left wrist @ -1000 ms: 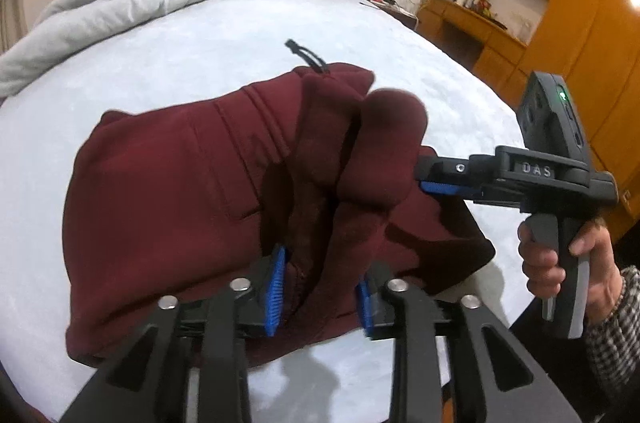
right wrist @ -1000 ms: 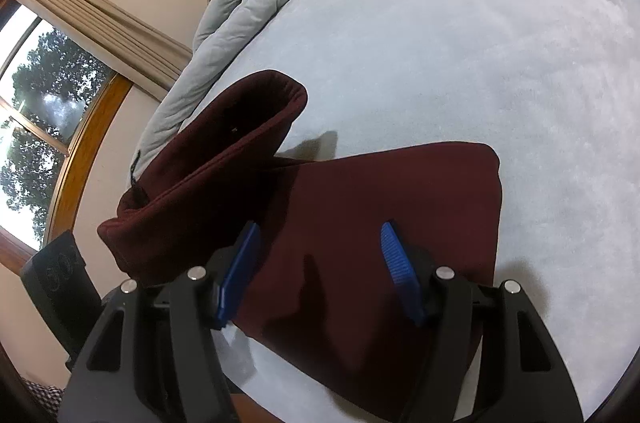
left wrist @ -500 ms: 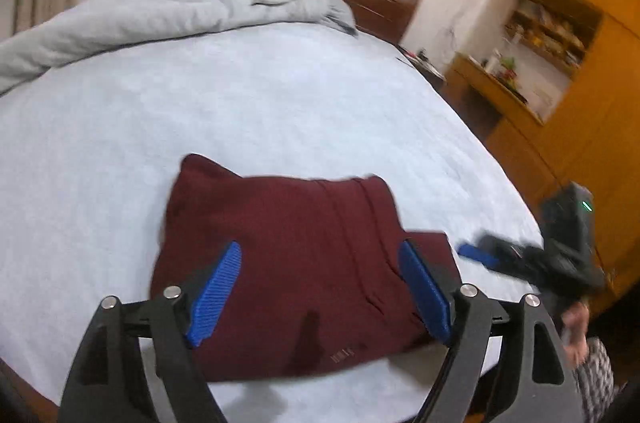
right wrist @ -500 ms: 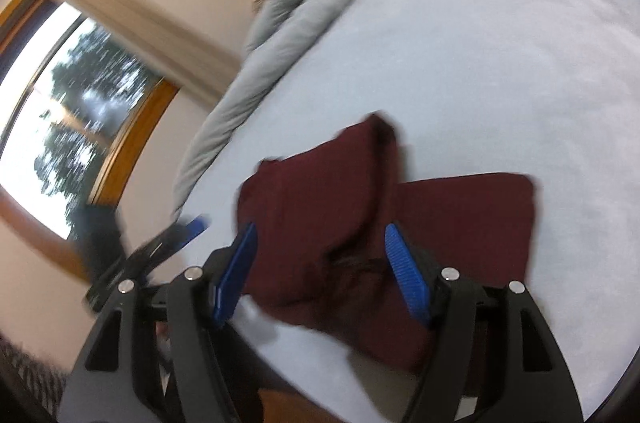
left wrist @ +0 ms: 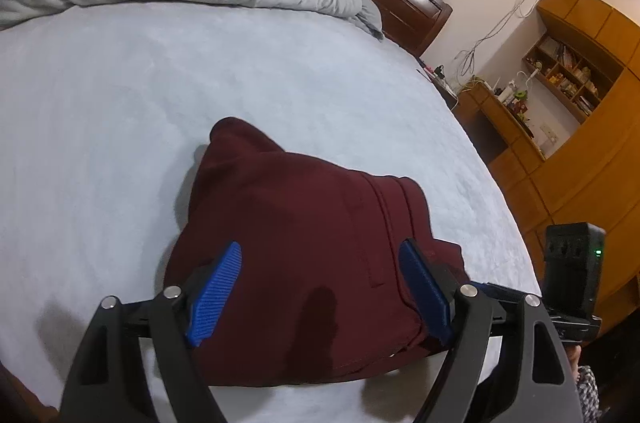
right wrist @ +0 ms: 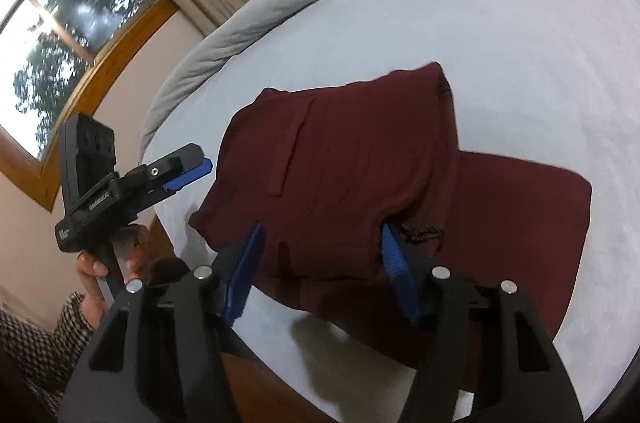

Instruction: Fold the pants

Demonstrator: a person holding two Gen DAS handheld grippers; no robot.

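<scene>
Folded maroon fleece pants [left wrist: 304, 255], soft and thick, lie in a bulky rectangle on the pale blue bed [left wrist: 160, 83]. Left tool [left wrist: 320, 287] gapes wide, empty above them; right tool [right wrist: 320, 271], jaws just narrowing, grips nothing.

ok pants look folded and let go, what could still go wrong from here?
1. The top fold of the maroon pants sits puffy and offset, with the lower layer sticking out; it may spring open or need squaring.
2. The near edge lies close to the bed edge, so a nudge could drag it off.
3. The right gripper, open, hovers just above the cloth and could snag it.
</scene>
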